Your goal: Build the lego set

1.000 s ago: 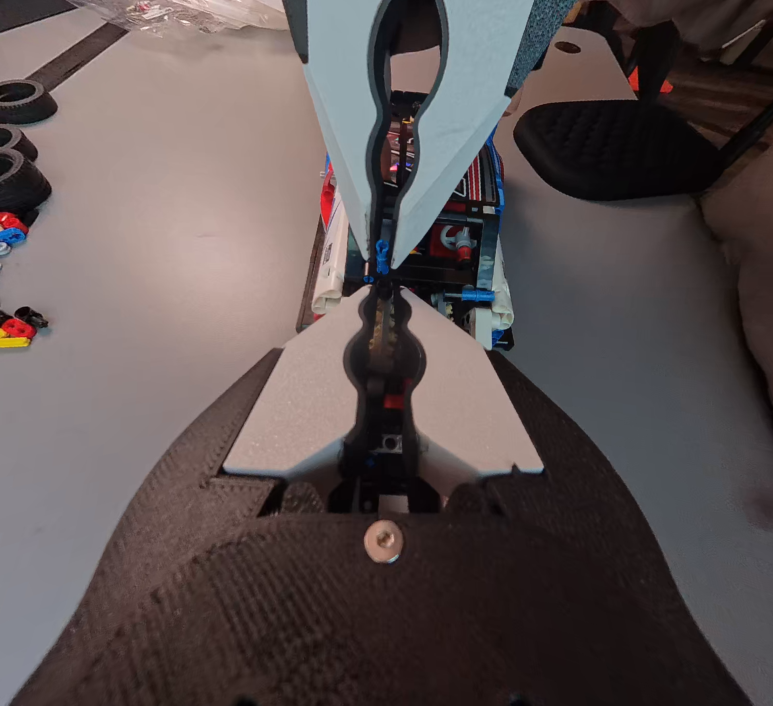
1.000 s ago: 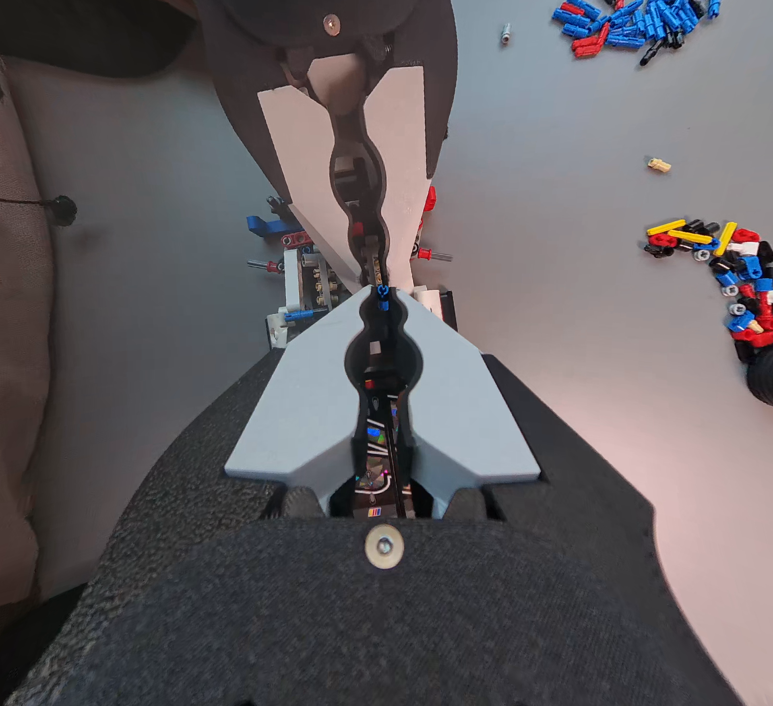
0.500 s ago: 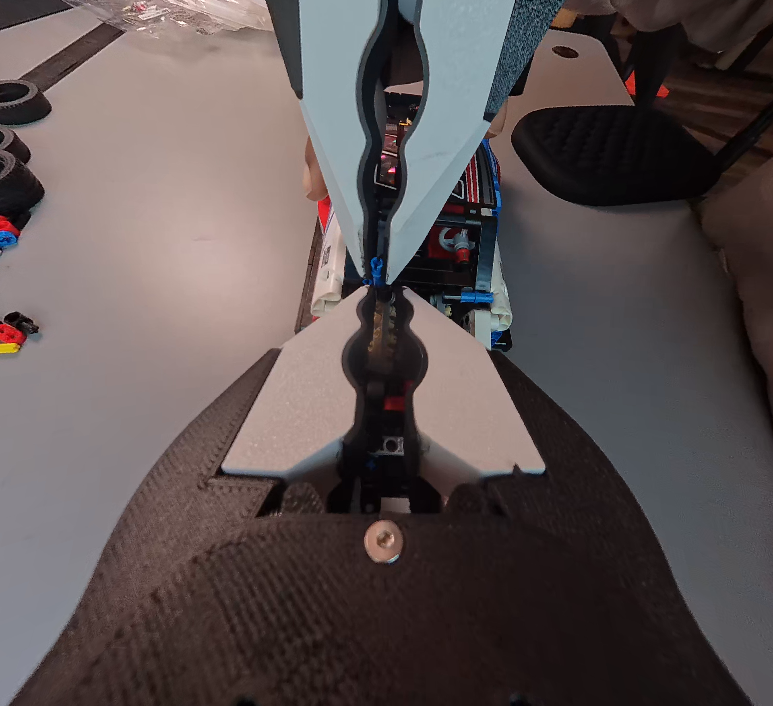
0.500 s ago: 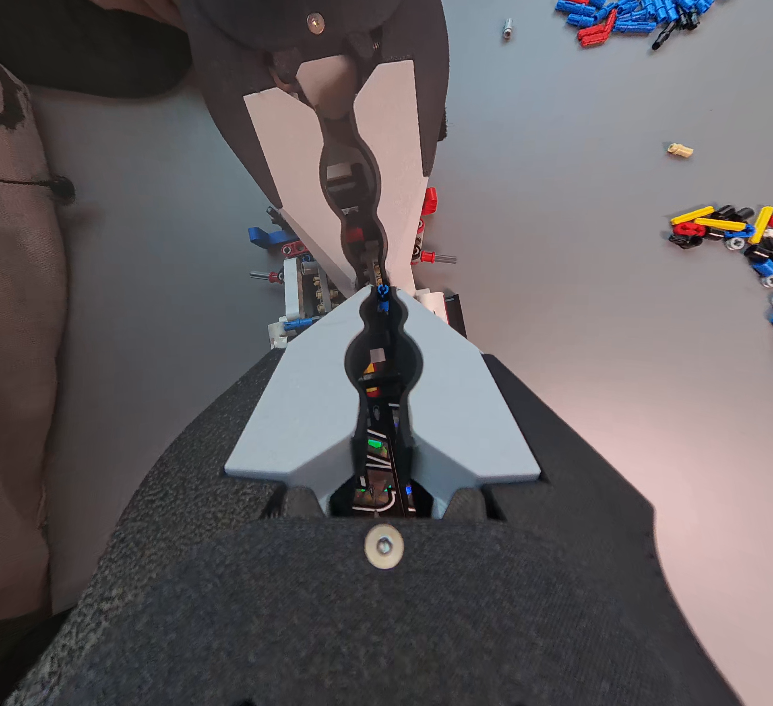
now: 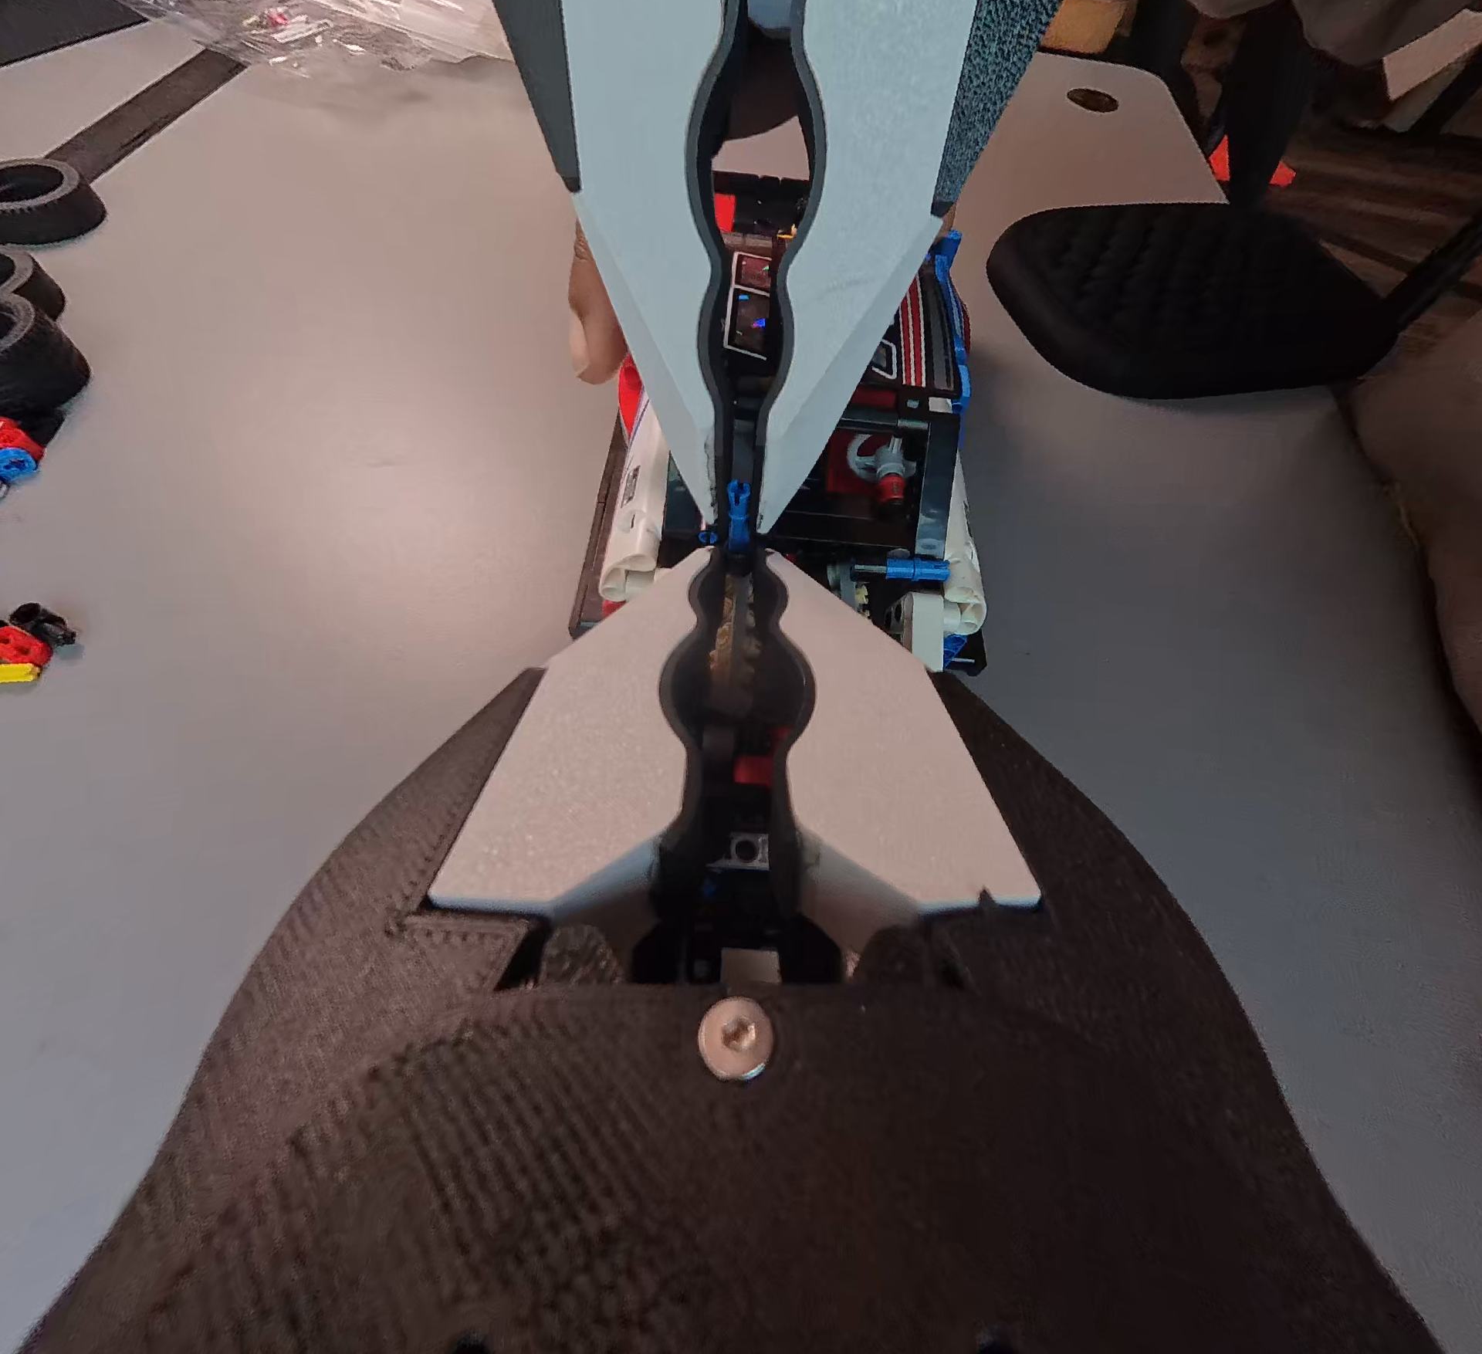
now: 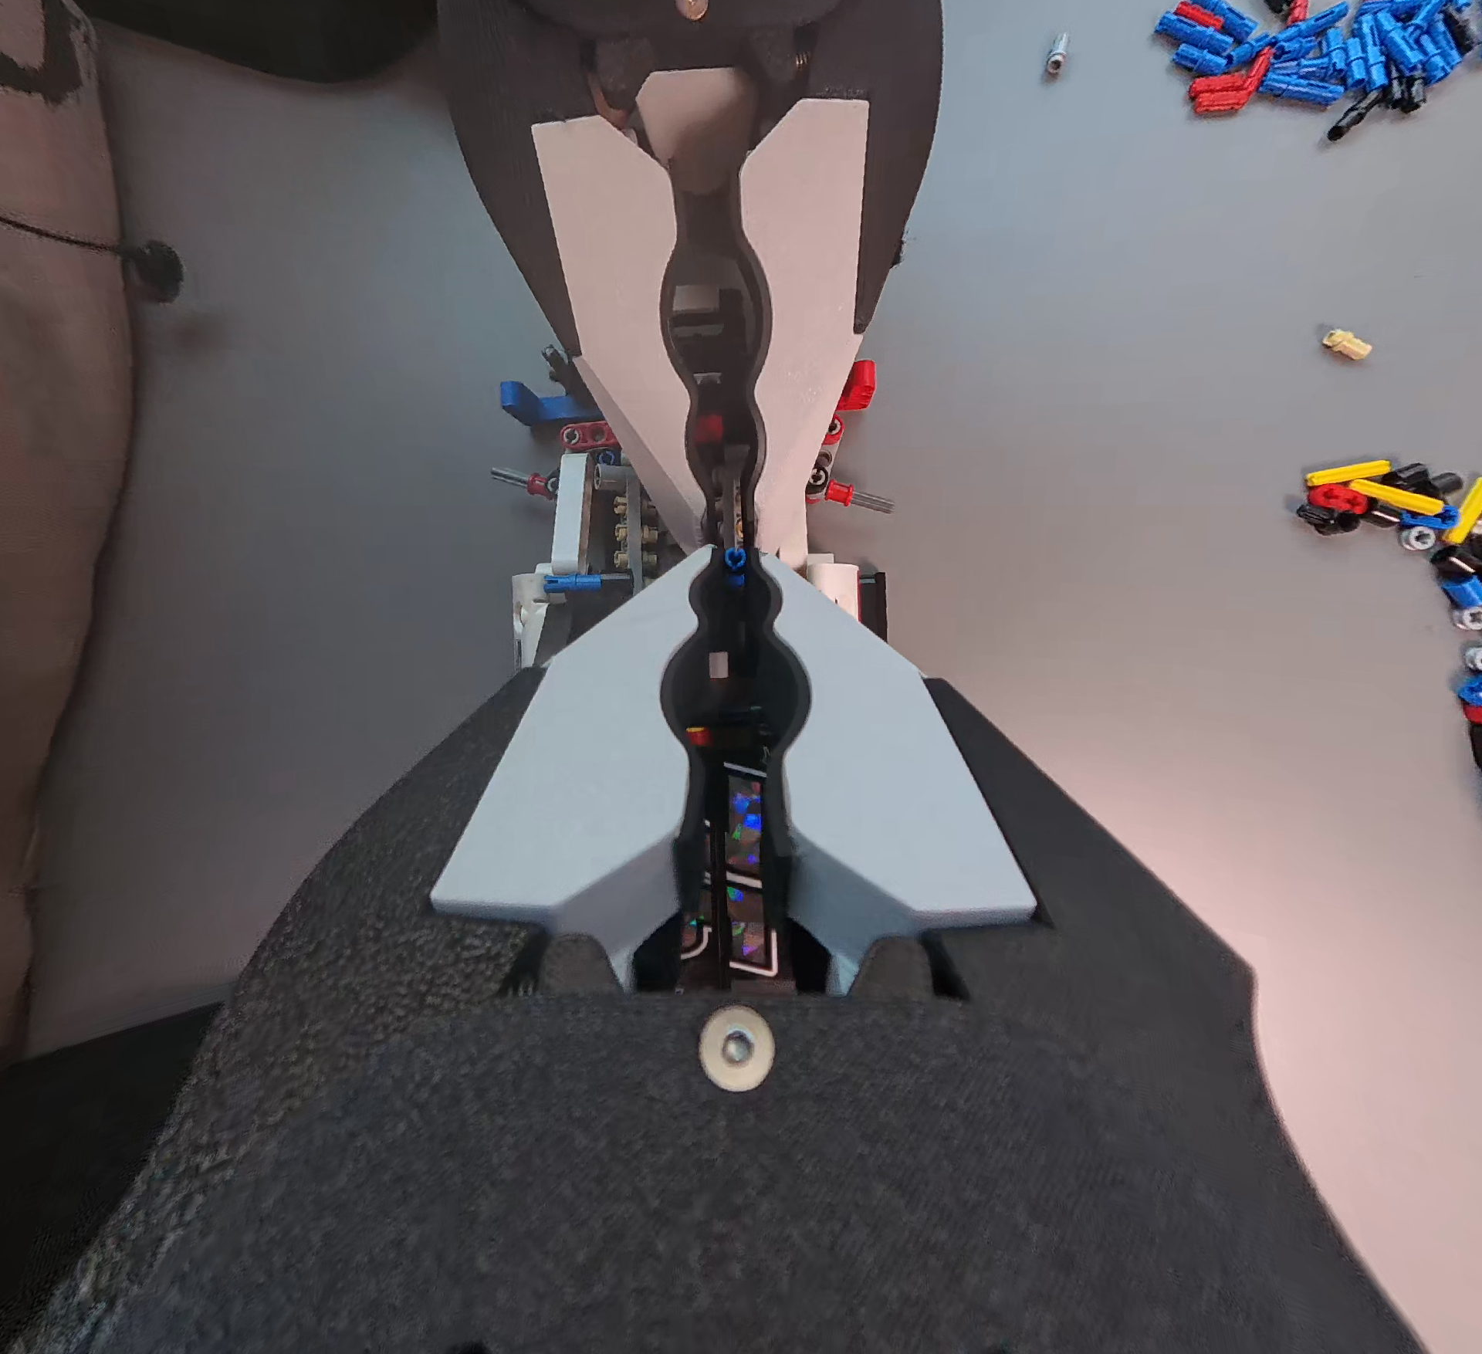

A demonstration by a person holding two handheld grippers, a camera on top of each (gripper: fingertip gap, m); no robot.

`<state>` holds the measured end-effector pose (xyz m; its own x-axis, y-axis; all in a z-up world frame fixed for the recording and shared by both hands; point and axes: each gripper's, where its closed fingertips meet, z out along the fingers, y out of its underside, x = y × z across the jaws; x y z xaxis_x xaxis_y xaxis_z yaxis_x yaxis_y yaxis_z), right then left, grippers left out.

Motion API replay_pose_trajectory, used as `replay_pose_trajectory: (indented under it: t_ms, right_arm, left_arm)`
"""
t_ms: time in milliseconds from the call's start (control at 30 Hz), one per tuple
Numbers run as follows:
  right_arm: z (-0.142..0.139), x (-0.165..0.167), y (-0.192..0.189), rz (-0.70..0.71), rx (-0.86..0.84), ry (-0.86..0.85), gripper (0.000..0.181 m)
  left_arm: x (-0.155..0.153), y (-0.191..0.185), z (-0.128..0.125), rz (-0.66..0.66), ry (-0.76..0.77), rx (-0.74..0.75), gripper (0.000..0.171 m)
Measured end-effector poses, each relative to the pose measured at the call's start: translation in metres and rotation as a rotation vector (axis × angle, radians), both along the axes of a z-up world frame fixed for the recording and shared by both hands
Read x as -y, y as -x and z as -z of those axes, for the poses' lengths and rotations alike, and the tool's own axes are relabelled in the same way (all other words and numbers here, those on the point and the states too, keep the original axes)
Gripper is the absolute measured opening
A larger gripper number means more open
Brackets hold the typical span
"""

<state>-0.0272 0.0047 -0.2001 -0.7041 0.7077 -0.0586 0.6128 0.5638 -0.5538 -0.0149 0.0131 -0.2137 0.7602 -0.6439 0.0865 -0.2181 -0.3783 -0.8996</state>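
Pinching a blue pin (image 5: 738, 509) at its tips, the right gripper (image 5: 736, 525) meets the closed left gripper (image 5: 739, 560) from twelve o'clock above the car model (image 5: 922, 465); what the left grips is unclear.

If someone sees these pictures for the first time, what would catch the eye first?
First, the two grippers meeting tip to tip at the centre: the left gripper and the right gripper, both nearly closed around a small blue pin. Under them stands the half-built lego car on the grey table. To the right in the right wrist view lies a bright pile of blue and red pins.
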Motion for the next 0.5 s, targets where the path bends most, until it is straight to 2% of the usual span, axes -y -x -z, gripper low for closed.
replay_pose_trajectory:
  t_ms: [500]
  right_arm:
    - [0.0011,-0.0015,-0.0027,-0.171,-0.004,-0.133,0.002]
  left_arm:
    - [-0.0009,0.0010,-0.0003,-0.003,-0.004,0.005,0.004]
